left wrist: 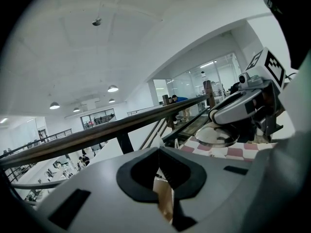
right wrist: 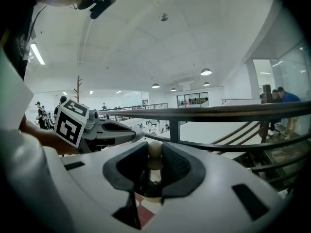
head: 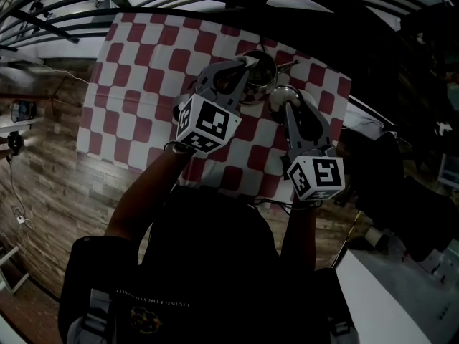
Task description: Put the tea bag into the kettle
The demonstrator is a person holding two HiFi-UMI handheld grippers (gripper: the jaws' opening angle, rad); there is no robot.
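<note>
While the left hand-held gripper (head: 244, 64) is clenched on the tea bag (left wrist: 164, 200), pinching tan paper between its pads, it hovers at the left rim of the kettle (head: 262, 81) on the checked worktop (head: 143, 84).

Judgement: the bag is light, soft and easily crumpled. A gentle pinch on the paper edge suffices, though it may cling to the pads on release.

Further right, the right hand-held gripper (head: 290, 107) grasps the lid (left wrist: 216, 135) by its round knob (right wrist: 154, 152), just right of the kettle. The lid looks stiff, smooth metal, so the knob is the surest hold.

Kettle (head: 262, 79) on table (head: 143, 70), lid (head: 280, 97) right
</note>
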